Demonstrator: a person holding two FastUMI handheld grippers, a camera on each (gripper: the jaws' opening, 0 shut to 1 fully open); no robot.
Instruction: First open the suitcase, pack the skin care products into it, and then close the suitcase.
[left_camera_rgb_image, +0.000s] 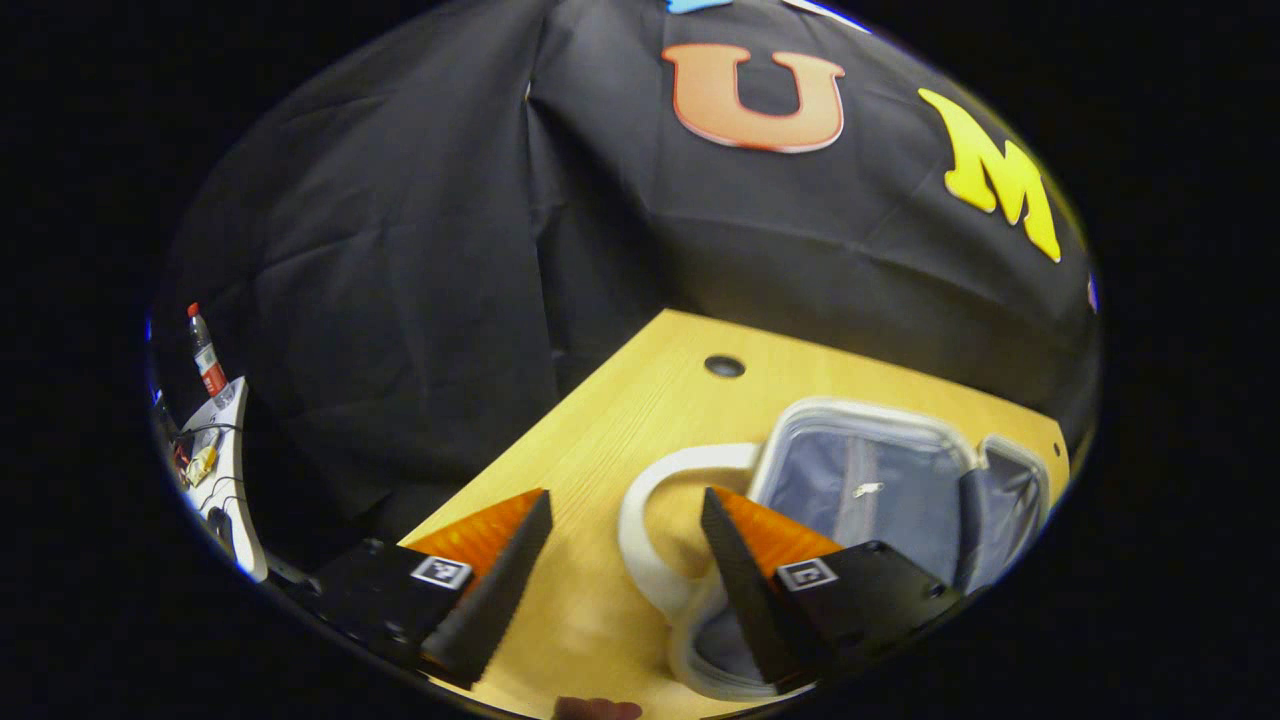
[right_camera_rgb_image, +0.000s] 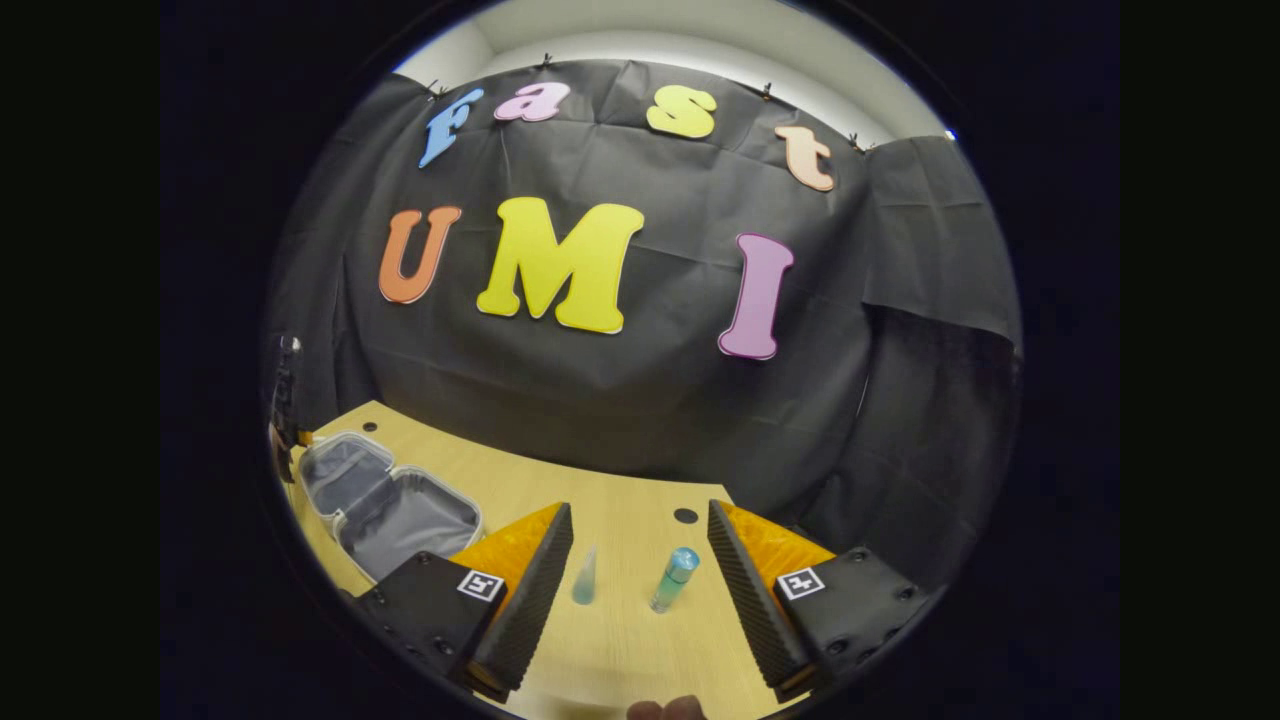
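Suitcase (right_camera_rgb_image: 390, 505) lying open near the table's (right_camera_rgb_image: 620, 520) left edge, grey lining up, white handle (left_camera_rgb_image: 650, 520) toward the front. Two skin care bottles (right_camera_rgb_image: 675, 578) standing near the right edge, unobstructed. Left gripper (left_camera_rgb_image: 625, 545) spread wide over the handle, empty. Right gripper (right_camera_rgb_image: 640, 560) spread wide, framing the bottles, touching neither.

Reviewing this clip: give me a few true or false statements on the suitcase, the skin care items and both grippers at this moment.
1. The suitcase lies open on the table. True.
2. The right gripper is shut on a bottle. False: it is open, holding nothing.
3. Two skin care items, a tube and a bottle, lie on the table. True.
4. The left gripper grips the suitcase handle. False: it is open, the handle between its fingers.
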